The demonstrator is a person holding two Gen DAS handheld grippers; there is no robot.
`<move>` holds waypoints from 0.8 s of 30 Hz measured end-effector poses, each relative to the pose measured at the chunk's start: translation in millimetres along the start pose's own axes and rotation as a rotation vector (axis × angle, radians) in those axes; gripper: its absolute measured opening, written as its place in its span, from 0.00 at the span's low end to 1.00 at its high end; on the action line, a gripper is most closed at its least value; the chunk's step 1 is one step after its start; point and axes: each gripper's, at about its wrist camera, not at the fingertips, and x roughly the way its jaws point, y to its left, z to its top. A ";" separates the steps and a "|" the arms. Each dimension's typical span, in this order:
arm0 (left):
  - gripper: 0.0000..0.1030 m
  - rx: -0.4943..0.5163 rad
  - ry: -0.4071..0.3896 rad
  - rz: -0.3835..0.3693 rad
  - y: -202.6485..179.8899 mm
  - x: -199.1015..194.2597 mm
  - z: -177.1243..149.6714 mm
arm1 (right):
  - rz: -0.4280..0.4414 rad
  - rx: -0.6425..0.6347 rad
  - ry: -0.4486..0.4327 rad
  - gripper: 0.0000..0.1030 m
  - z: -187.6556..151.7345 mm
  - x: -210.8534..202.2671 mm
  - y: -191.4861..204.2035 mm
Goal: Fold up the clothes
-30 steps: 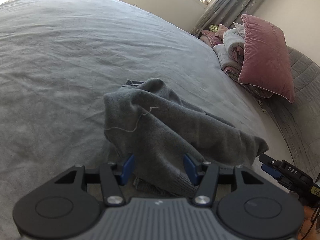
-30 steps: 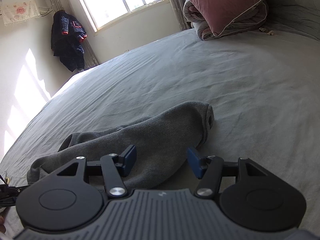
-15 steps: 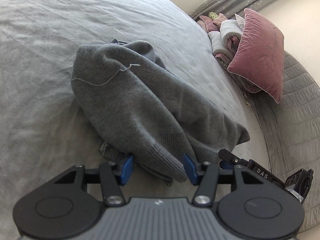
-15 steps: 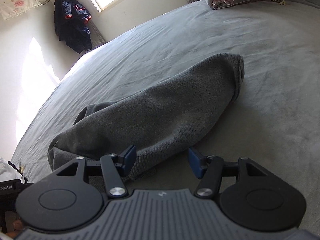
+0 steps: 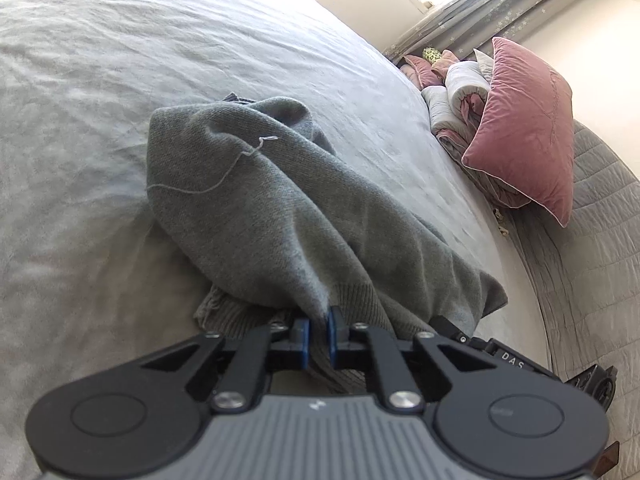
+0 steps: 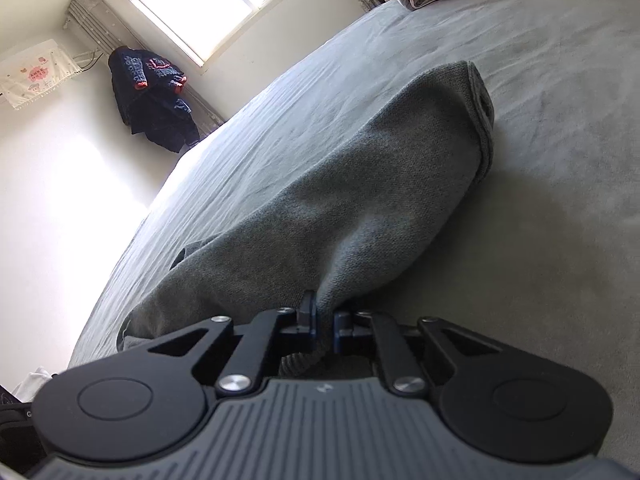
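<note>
A grey knitted sweater (image 5: 280, 216) lies bunched on the grey bedsheet (image 5: 100, 80), with a loose thread across its top. My left gripper (image 5: 318, 330) has its jaws closing, and the blue pads pinch the ribbed hem at the near edge. In the right wrist view the same sweater (image 6: 360, 200) stretches away toward a folded end at the upper right. My right gripper (image 6: 325, 326) also has its jaws closing, pinching the near edge of the knit. The right gripper's black body (image 5: 508, 356) shows at the lower right of the left wrist view.
A pink pillow (image 5: 528, 128) leans on rolled bedding (image 5: 460, 92) at the head of the bed, beside a quilted grey cover (image 5: 592, 264). A dark jacket (image 6: 152, 100) hangs on the wall near the window (image 6: 224, 4). Bare sheet (image 6: 560, 160) lies around the sweater.
Both grippers sank toward the sweater's near edge and went from wide open to pinched on the fabric. The cloth now bunches up between each pair of pads.
</note>
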 end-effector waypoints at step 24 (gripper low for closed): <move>0.07 0.118 0.071 -0.182 -12.4 -128.6 -69.2 | -0.168 -0.284 0.147 0.09 -22.7 -118.4 54.5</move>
